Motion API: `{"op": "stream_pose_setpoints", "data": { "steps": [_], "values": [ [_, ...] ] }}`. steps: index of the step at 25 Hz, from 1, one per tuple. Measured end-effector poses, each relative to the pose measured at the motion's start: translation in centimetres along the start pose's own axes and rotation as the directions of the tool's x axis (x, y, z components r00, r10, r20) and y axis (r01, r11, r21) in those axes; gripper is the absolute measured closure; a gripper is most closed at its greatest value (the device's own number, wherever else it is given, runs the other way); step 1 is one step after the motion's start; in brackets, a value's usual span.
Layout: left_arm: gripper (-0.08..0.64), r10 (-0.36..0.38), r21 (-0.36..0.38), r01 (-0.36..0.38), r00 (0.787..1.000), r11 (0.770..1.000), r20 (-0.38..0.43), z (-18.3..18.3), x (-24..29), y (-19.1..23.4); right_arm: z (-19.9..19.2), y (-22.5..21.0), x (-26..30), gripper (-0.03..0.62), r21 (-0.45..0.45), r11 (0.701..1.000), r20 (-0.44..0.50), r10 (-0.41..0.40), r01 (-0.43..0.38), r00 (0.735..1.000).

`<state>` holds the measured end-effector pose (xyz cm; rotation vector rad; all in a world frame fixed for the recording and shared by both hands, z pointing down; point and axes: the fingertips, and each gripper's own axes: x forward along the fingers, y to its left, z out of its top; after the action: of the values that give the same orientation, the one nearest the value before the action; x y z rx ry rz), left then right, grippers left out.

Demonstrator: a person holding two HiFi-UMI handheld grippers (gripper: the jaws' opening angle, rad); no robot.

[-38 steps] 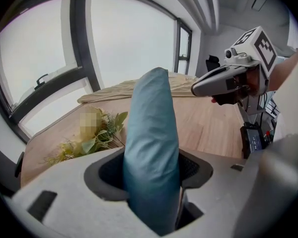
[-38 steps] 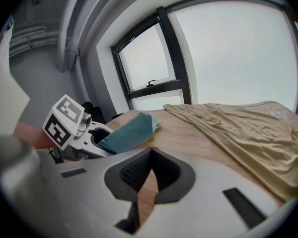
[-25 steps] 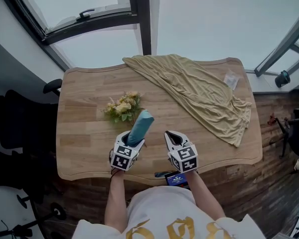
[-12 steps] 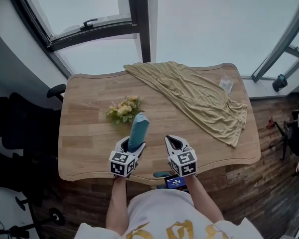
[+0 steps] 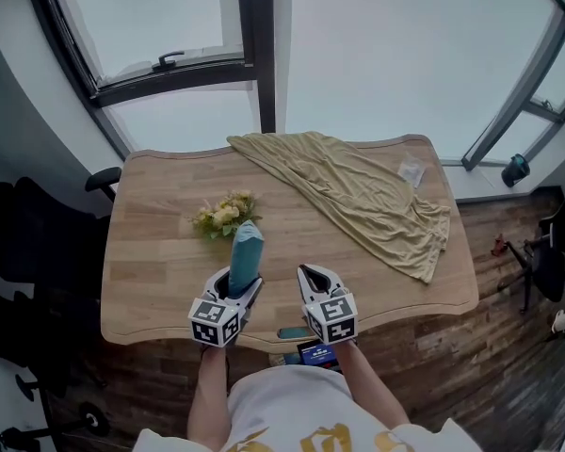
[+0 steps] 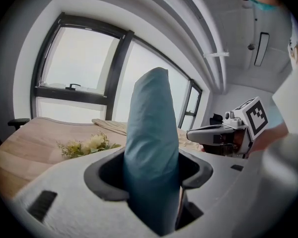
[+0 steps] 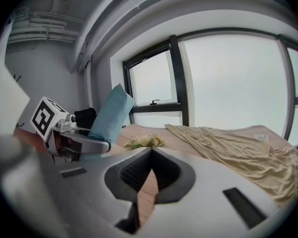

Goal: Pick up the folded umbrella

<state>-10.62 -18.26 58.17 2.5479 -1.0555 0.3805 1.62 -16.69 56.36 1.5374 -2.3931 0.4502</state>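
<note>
The folded umbrella (image 5: 244, 255) is a teal sleeve-shaped bundle. My left gripper (image 5: 236, 284) is shut on its lower part and holds it almost upright above the near edge of the wooden table (image 5: 151, 205). In the left gripper view the umbrella (image 6: 151, 143) fills the gap between the jaws and hides the pads. My right gripper (image 5: 308, 274) hovers just to the right of it, jaws together and empty. The right gripper view shows the right gripper (image 7: 150, 155) shut, with the umbrella (image 7: 109, 113) and the left gripper at its left.
A small bunch of yellow flowers (image 5: 221, 215) lies just beyond the umbrella. A tan cloth (image 5: 358, 191) is draped across the far right of the table, with a small clear packet (image 5: 411, 172) beside it. A phone (image 5: 294, 332) lies at the near edge. Black chairs (image 5: 28, 243) stand at the left.
The left gripper has drawn back toward the near table edge with the umbrella, which now stands more upright. The right gripper has moved back alongside it.
</note>
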Motion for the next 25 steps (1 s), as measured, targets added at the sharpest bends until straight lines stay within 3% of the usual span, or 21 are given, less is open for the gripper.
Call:
{"op": "stream_pose_setpoints", "data": {
  "steps": [12,25],
  "values": [
    [0.281,-0.024,-0.065,0.035,0.985,0.997,0.170,2.2,-3.7,-2.8,1.4,1.2,-4.5,0.581,-0.002,0.999,0.078,-0.043,0.044,0.996],
    [0.281,0.024,-0.133,0.017,0.952,0.991,0.306,3.9,-6.8,-4.3,2.7,3.1,-6.1,0.581,-0.046,0.998,0.100,0.045,-0.041,0.994]
  ]
}}
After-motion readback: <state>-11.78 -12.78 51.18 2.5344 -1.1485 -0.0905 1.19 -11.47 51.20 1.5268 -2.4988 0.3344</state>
